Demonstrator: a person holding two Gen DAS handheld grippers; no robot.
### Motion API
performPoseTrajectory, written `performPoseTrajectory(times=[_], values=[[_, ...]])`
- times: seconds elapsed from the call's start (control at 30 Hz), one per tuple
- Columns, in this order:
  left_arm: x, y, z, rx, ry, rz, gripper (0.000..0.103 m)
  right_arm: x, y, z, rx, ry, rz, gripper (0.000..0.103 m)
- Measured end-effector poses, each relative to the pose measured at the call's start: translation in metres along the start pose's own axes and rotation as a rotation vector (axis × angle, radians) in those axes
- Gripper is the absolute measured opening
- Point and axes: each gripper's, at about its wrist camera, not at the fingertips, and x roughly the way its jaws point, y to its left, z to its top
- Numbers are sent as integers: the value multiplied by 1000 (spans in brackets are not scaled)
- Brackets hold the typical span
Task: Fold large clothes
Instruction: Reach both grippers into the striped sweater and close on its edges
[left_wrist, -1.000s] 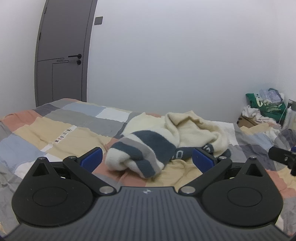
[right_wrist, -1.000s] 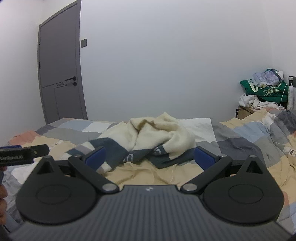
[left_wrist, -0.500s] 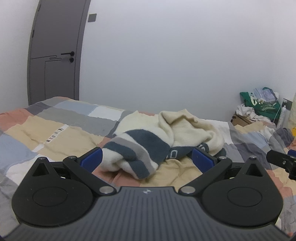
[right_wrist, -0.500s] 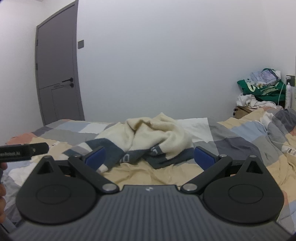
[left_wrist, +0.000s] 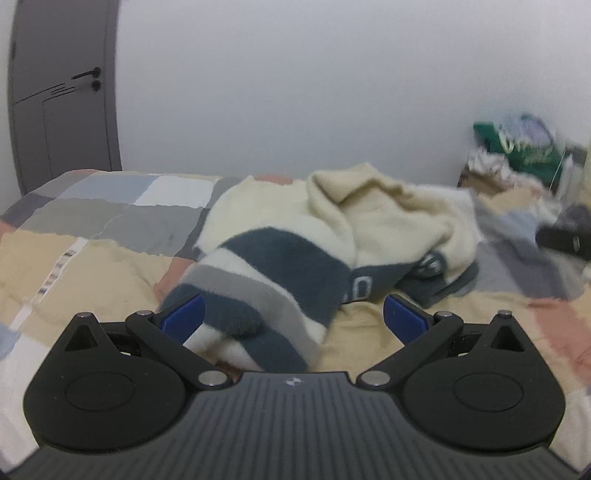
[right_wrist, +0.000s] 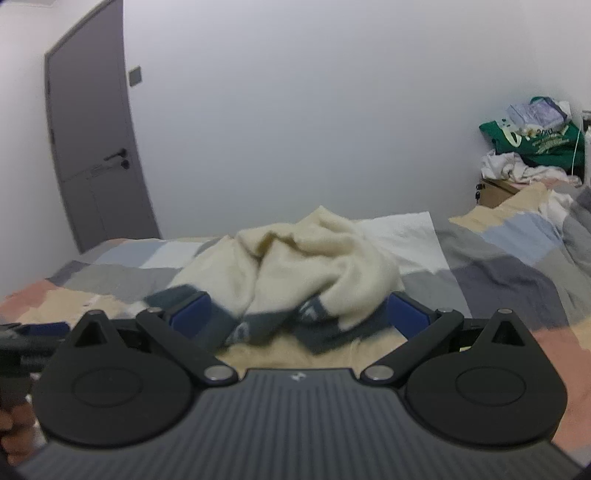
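Observation:
A crumpled cream sweater (left_wrist: 369, 218) with dark blue and grey stripes lies in a heap on the patchwork bedspread (left_wrist: 110, 236). It also shows in the right wrist view (right_wrist: 314, 258). My left gripper (left_wrist: 293, 317) is open, its blue pads on either side of the striped sleeve end, which lies between the fingers. My right gripper (right_wrist: 299, 314) is open, just short of the sweater's dark hem. The other gripper shows at the right edge of the left view (left_wrist: 565, 240) and at the left edge of the right view (right_wrist: 22, 343).
A grey door (right_wrist: 92, 155) stands at the far left in a white wall. A green bag and a pile of clothes (right_wrist: 532, 147) sit on a box at the far right. The bedspread (right_wrist: 517, 273) bunches up on the right.
Both grippers have moved forward toward the sweater, which now looks larger. The striped sleeve now lies between the left fingers. Both stay open.

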Motion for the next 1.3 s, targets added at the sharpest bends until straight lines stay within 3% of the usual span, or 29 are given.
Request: performPoseTrajectory(times=[0.1,0.23,0.4,0.5,0.7,0.73,0.8,0.87,0.97,1.1,1.3], values=[[35,0,3,53,33,55,103,44,-4,1,-2,37,10,103],[70,8,-2,24,51,29,103,100,-8,-3,-27,67,10,103],[101,4,-15,84,17,29,103,158,-7,8,-140,19,10,103],[114,-6,-20,132,7,39,96,191,-7,16,-168,3,10,98],[132,-13,-31,216,-8,130,83,239,-13,18,-195,2,-21,93],[133,-12,-32,221,-4,143,78,243,-14,18,-188,5,-26,90],[136,-11,-34,239,-1,173,68,247,-15,17,-187,17,-53,72],[137,-11,-36,261,-5,198,57,252,-18,19,-178,61,-68,49],[132,-5,-34,247,-8,198,40,241,-19,25,-158,49,-56,31],[118,10,-26,162,-41,190,19,206,-14,38,-186,10,-38,22],[82,45,-13,-22,-92,183,14,141,-10,55,-201,-35,-21,17]])
